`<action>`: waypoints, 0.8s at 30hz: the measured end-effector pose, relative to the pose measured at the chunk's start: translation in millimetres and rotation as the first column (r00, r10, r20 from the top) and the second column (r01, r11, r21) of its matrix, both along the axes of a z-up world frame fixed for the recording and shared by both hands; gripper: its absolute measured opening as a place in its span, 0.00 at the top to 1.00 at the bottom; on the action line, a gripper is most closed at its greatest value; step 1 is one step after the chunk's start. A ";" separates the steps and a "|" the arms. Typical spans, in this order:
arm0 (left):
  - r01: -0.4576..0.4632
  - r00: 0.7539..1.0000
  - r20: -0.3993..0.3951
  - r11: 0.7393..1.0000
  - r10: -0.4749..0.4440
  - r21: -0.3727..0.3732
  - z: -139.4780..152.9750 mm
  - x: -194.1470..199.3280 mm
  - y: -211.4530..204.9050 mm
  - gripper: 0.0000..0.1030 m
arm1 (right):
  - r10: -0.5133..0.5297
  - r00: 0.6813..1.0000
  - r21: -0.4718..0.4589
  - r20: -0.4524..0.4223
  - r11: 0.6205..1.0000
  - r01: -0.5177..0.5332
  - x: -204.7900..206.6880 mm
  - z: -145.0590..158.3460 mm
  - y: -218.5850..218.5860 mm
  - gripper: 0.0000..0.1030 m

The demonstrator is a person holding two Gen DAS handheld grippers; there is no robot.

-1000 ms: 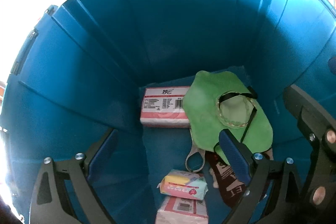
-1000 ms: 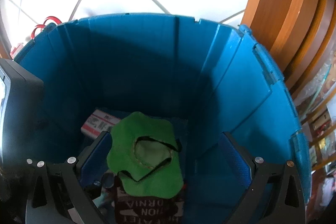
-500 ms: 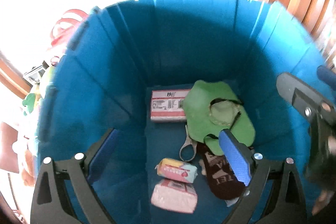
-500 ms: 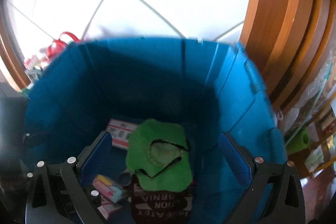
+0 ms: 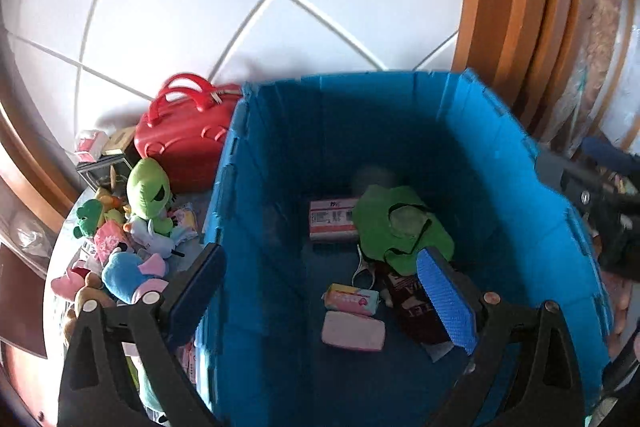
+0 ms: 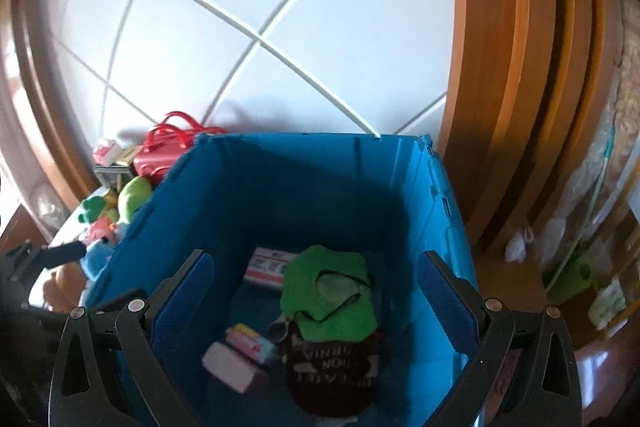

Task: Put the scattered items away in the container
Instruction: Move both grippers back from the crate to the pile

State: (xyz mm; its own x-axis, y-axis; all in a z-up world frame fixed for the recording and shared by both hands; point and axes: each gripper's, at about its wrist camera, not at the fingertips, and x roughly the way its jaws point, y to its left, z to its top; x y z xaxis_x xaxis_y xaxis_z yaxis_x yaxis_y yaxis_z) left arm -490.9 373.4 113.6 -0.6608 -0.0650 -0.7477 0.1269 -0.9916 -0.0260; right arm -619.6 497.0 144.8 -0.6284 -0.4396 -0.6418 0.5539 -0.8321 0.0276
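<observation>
A tall blue bin point(image 5: 256, 227) holds a green cloth point(image 5: 400, 227), a pink tissue box point(image 5: 332, 219), two small pink packs point(image 5: 352, 323) and a dark printed garment point(image 5: 416, 311). My left gripper point(image 5: 320, 291) is open and empty above the bin's left rim. My right gripper point(image 6: 312, 303) is open and empty above the bin point(image 6: 444, 227), over the green cloth point(image 6: 328, 295). Plush toys point(image 5: 132, 227) lie scattered on the surface left of the bin; they also show in the right wrist view point(image 6: 108, 215).
A red handbag point(image 5: 184, 139) stands behind the toys against the white tiled wall point(image 5: 280, 7). Wooden trim point(image 6: 520, 67) rises right of the bin. Bags and clutter point(image 6: 580, 259) lie at the far right.
Both grippers have risen out of the bin, open and empty. The bin's rim, the wall and the toys outside have come into view.
</observation>
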 end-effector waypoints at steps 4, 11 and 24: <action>-0.026 0.998 -0.063 1.000 0.026 0.004 12.2 34.2 -3.3 0.05 | 0.054 0.998 -0.022 0.012 0.998 -0.054 31.1 3.3 7.3 0.00; -0.080 0.975 -0.206 0.996 0.086 0.036 31.9 108.3 -37.2 0.05 | 0.143 0.988 -0.137 -0.051 0.979 -0.149 95.0 19.6 13.5 0.00; -0.301 0.903 -0.305 0.952 0.301 0.048 17.3 240.5 -179.1 0.05 | 0.287 0.947 -0.204 -0.146 0.928 -0.312 216.0 18.1 -62.3 0.00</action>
